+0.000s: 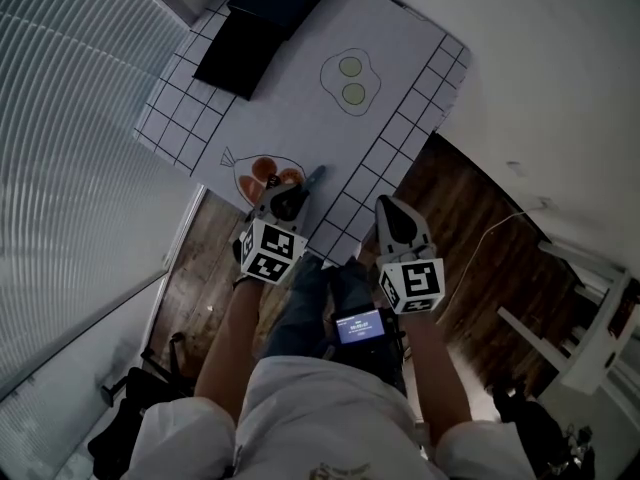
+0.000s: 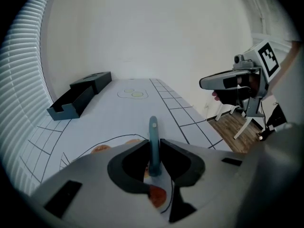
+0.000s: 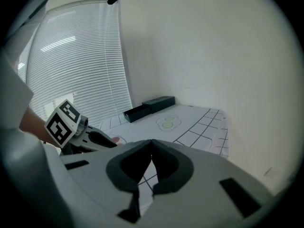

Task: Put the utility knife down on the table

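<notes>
**Left gripper** (image 2: pixel 153 143) – jaws pinched on the utility knife (image 2: pixel 153 129). The knife is a slim teal bar, clamped near its rear end. The rest of it projects straight forward beyond the fingertips. In the head view the knife (image 1: pixel 314 178) extends past the left gripper (image 1: pixel 287 202) over the near part of the table (image 1: pixel 300 108). It lies just beside a line drawing with orange circles (image 1: pixel 268 173). No view shows whether the knife touches the surface.

**Right gripper** (image 3: pixel 151 144) – jaws pressed together, nothing between them. In the head view the right gripper (image 1: pixel 390 206) is at the table's near edge, to the right of the left gripper and apart from it. Each gripper is held in one of the person's hands.

**Surroundings**
- The table top is white, with a black grid border along its edges.
- A drawn outline with two green circles (image 1: pixel 352 78) sits further along the table, well apart from the knife.
- An open black box (image 2: pixel 78 99) rests at the far left part of the table.
- Window blinds (image 1: pixel 70 118) run along the left side.
- A wooden floor (image 1: pixel 480 268) shows to the right of the table.
</notes>
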